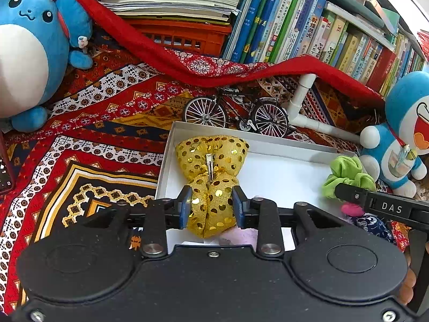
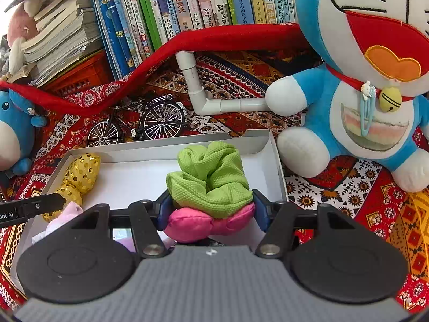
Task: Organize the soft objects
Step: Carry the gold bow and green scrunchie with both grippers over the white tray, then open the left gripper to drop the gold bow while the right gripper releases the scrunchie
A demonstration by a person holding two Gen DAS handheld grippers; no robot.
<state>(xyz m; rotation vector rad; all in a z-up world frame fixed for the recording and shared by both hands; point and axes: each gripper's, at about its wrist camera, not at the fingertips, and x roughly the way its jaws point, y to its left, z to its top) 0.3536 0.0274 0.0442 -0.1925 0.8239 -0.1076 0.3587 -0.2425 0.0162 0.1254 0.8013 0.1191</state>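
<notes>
A white shallow box (image 1: 268,139) lies on the patterned cloth. Inside it at the left rests a gold sequined bow (image 1: 214,155) with a metal clip. My left gripper (image 1: 211,206) has its blue pads against both sides of the bow's near lobe. In the right wrist view my right gripper (image 2: 211,209) is over the right half of the box (image 2: 161,147), and its pads touch a green scrunchie (image 2: 211,179) stacked on a pink padded bow (image 2: 187,225). The gold bow (image 2: 83,171) also shows there, with one left finger (image 2: 48,204) beside it.
A Doraemon plush (image 2: 362,94) sits right of the box and a round blue plush (image 1: 29,53) far left. A model bicycle (image 1: 236,112) and a white pipe (image 1: 300,107) stand behind the box, before a row of books (image 1: 295,26). A pale pink soft thing (image 2: 67,214) lies in the box's near left.
</notes>
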